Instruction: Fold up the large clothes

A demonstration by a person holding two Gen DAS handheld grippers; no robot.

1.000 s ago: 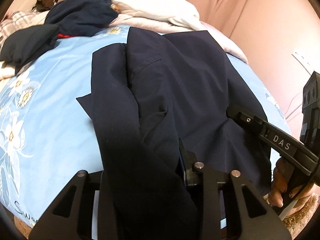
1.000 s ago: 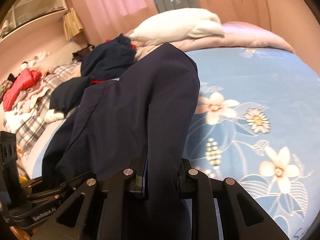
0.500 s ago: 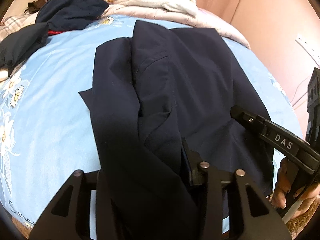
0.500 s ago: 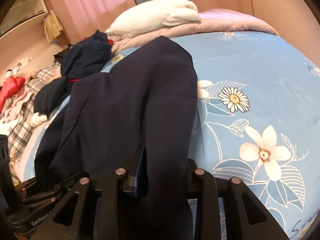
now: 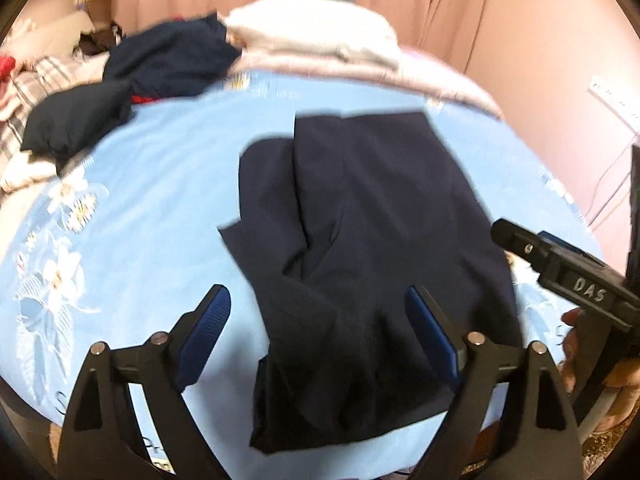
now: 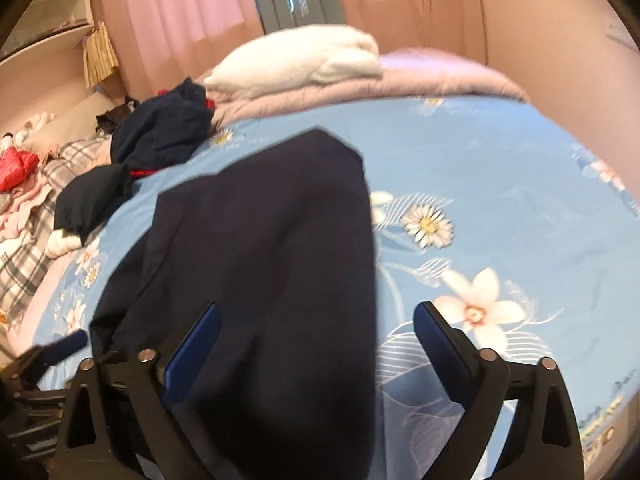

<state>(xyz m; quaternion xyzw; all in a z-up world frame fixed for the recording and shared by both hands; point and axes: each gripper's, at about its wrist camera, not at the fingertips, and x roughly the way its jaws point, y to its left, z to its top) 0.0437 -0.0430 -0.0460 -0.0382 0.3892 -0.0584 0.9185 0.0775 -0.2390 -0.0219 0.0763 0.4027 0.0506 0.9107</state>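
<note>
- Both grippers, clamped on the dark cloth a second ago, have just been opening; we now see the cloth lying free between spread jaws, no pad pressing on it.
- We read the left gripper (image 5: 318, 332) as wide open and holding nothing; the near hem of the navy garment (image 5: 360, 240) lies below and between its blue pads (image 5: 204, 332).
- Our right gripper (image 6: 316, 344) is likewise wide open and empty, with the garment's right edge under its left pad.
- We find the garment flat on the blue floral bedsheet (image 5: 160, 200), lengthwise away from us, one side panel already doubled inward, near hem at the bed's front edge.
- We judge the release deliberate: the cloth was laid and pulled straight, so the fold can settle before a fresh grasp.
- Unfolded clothes pile (image 5: 168, 60) and white pillow (image 5: 316, 28) sit well apart at the far end, leaving working room.
</note>
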